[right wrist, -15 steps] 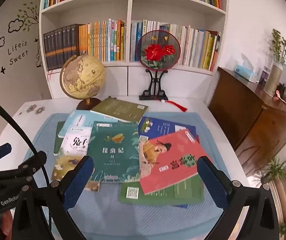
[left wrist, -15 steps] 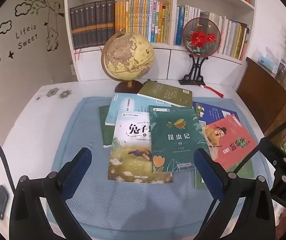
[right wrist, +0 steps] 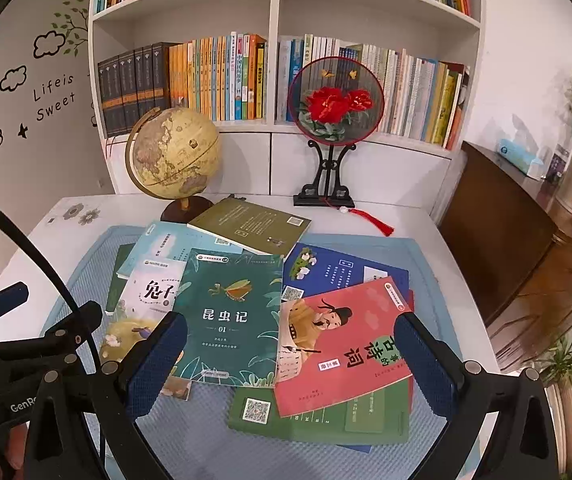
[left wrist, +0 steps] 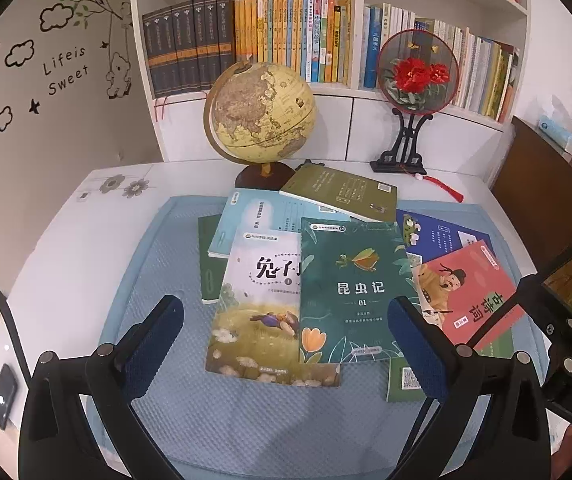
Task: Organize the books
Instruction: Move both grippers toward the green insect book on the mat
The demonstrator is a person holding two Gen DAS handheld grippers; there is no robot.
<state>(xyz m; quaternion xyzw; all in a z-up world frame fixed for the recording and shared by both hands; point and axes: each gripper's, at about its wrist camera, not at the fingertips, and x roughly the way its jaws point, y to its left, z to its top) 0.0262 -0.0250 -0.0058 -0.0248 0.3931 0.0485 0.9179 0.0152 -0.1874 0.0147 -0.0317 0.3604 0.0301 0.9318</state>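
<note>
We look down on a white table (left wrist: 58, 264) with a blue mat (left wrist: 246, 412), a globe (left wrist: 260, 110) and a bookshelf (right wrist: 278, 12) behind. Our left gripper (left wrist: 286, 344) and right gripper (right wrist: 292, 364) hover wide open and empty above the overlapping books (right wrist: 230, 316). Bare mat lies nearest us and table either side.
</note>
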